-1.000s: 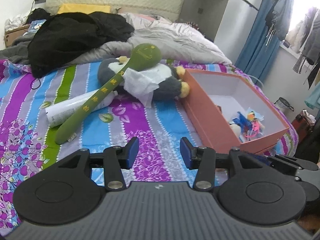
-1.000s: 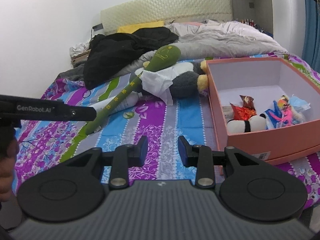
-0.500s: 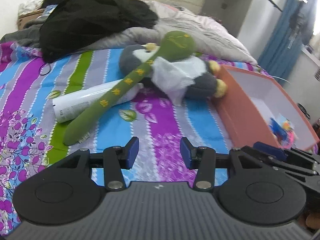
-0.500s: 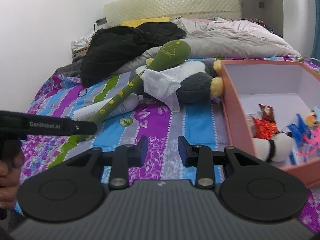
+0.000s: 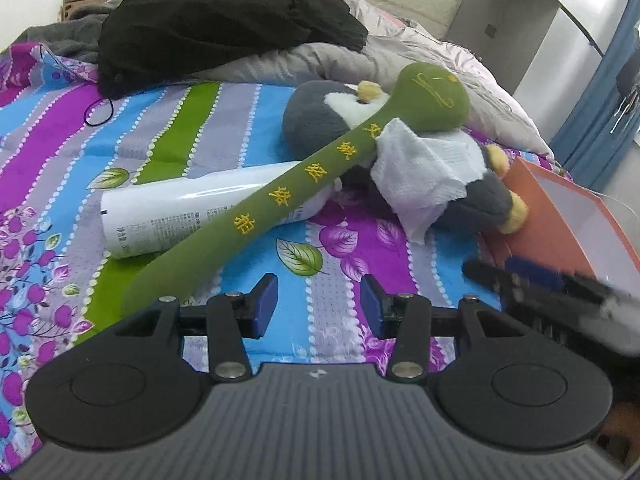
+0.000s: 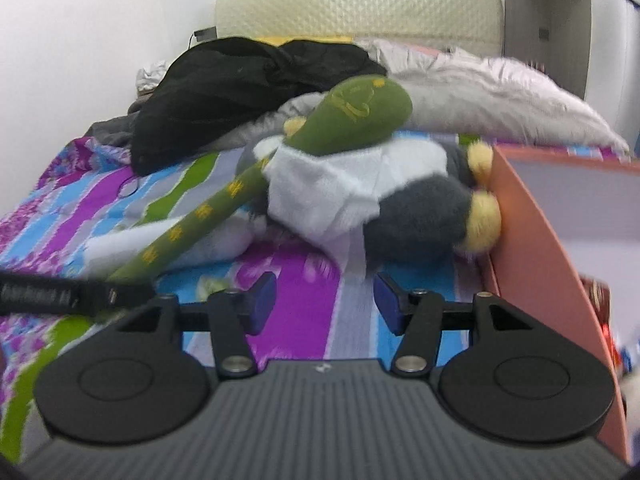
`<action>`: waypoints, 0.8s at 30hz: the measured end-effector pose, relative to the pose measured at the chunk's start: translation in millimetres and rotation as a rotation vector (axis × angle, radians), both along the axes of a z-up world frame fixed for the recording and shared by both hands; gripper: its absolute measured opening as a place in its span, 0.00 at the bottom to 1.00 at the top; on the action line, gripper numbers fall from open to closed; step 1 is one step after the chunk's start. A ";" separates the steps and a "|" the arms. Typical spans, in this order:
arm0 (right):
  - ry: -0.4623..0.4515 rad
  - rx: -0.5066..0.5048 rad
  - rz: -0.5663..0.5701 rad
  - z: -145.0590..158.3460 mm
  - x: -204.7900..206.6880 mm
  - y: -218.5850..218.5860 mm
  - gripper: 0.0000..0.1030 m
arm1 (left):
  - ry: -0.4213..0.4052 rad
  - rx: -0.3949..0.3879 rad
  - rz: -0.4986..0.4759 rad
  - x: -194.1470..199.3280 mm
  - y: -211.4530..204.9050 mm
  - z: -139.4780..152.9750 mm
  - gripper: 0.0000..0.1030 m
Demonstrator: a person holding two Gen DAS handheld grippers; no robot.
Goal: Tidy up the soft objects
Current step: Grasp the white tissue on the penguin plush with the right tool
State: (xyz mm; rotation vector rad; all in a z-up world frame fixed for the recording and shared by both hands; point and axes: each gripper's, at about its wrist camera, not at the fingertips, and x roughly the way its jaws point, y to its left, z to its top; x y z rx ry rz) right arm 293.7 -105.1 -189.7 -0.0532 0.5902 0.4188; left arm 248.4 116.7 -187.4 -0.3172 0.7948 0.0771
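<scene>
Blue pads: left gripper (image 5: 318,306) stands part open and empty over the striped sheet (image 5: 180,128); right gripper (image 6: 325,303) is opening, nothing between its jaws.
Nearest target: green mallet (image 5: 280,200), handle end just beside the left pads, head resting on the penguin (image 5: 320,120).
Penguin: lies against the box (image 6: 536,232), tissue (image 6: 344,184) draped over it.
Advice: probably pinch the mallet's handle across its width, clear of the tube (image 5: 160,212) beneath.
Risk: lifting may drag the tissue.

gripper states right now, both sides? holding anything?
Left gripper: open, nothing between its fingers, bedspread below.
Right gripper: jaws opening, nothing between them; grey plush toy lies ahead, not touched.
</scene>
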 end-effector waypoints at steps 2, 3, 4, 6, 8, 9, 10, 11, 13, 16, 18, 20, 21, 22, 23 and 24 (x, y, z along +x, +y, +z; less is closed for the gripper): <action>-0.003 0.007 0.004 -1.2 15.0 5.0 0.55 | 0.010 -0.010 0.002 6.5 1.9 -6.3 0.50; -0.003 0.012 0.002 -2.6 22.6 7.3 0.55 | 0.013 -0.015 0.001 9.0 2.5 -8.5 0.50; -0.003 0.012 -0.005 -4.9 29.2 9.7 0.55 | 0.016 -0.016 -0.002 12.1 2.6 -11.1 0.50; 0.015 0.013 -0.021 -11.9 42.9 14.3 0.55 | 0.022 -0.014 -0.005 16.5 2.0 -15.1 0.50; 0.039 0.022 -0.029 -19.4 53.2 17.9 0.55 | 0.026 -0.016 -0.007 21.4 2.2 -19.4 0.50; 0.045 0.028 -0.032 -23.2 57.7 20.0 0.55 | 0.028 -0.018 -0.007 23.5 2.7 -21.4 0.50; 0.052 0.032 -0.033 -26.5 61.8 22.3 0.55 | 0.031 -0.020 -0.006 25.8 3.5 -23.9 0.50; 0.057 0.038 -0.032 -29.3 65.2 24.3 0.55 | 0.033 -0.021 -0.004 27.3 4.1 -26.3 0.50; 0.074 0.051 -0.040 -35.1 73.1 27.7 0.54 | 0.040 -0.023 0.001 30.4 5.9 -31.1 0.50; 0.109 0.084 -0.067 -42.3 87.0 30.7 0.54 | 0.048 -0.025 0.012 31.1 7.7 -36.2 0.50; 0.141 0.120 -0.079 -45.5 95.9 30.4 0.55 | 0.051 -0.030 0.024 30.1 8.1 -39.7 0.50; 0.179 0.164 -0.086 -48.7 103.7 29.3 0.55 | 0.055 -0.029 0.028 29.1 8.1 -42.8 0.50; 0.196 0.183 -0.093 -50.4 107.4 28.8 0.54 | 0.057 -0.026 0.031 28.6 8.3 -44.1 0.50; 0.205 0.190 -0.099 -51.9 110.2 29.0 0.52 | 0.060 -0.025 0.035 28.5 8.6 -45.9 0.50; 0.215 0.202 -0.105 -53.5 112.7 28.6 0.51 | 0.062 -0.026 0.039 28.0 9.3 -47.2 0.50; 0.223 0.210 -0.109 -54.8 114.7 28.6 0.46 | 0.065 -0.030 0.044 27.9 10.1 -48.6 0.50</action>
